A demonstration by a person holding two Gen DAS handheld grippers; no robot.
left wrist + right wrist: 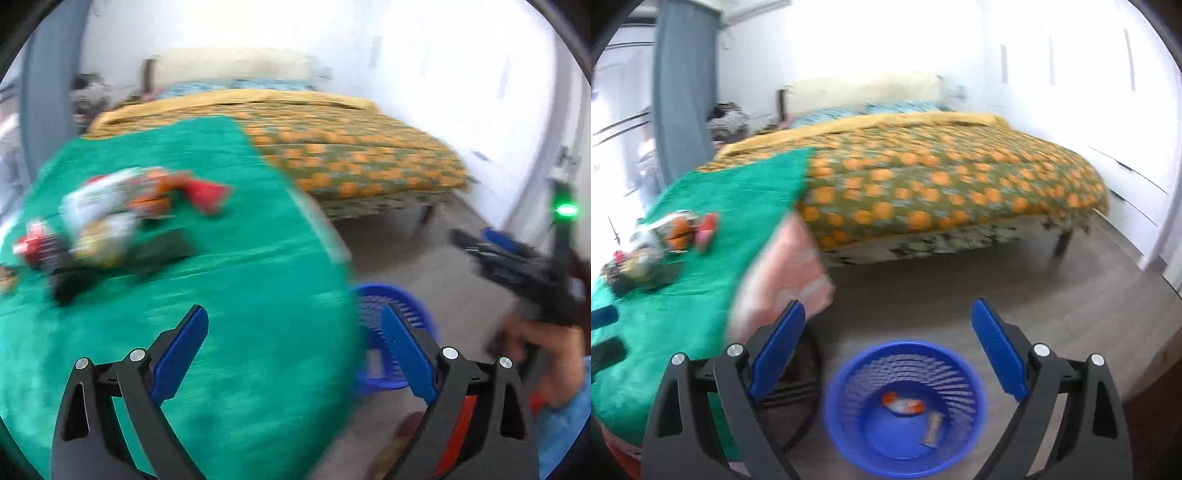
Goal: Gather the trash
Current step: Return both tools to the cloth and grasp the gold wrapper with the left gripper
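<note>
A heap of wrappers and packets (110, 214) lies on the green-covered table (240, 277), far left; it also shows in the right wrist view (661, 236). A blue mesh bin (905, 402) stands on the floor, holding an orange-white wrapper (903, 404) and a pale stick wrapper (932, 428). My right gripper (888, 350) is open and empty, right above the bin. My left gripper (293, 354) is open and empty over the table's right edge; the bin (391, 332) shows partly behind its right finger. The right gripper (517, 266) is seen at the right, in a hand.
A bed with an orange-patterned cover (942, 184) stands behind the table. A pink cloth (786, 273) hangs under the green one at the table's corner. Grey floor (1034, 295) lies around the bin. White cupboards (1126, 166) line the right wall.
</note>
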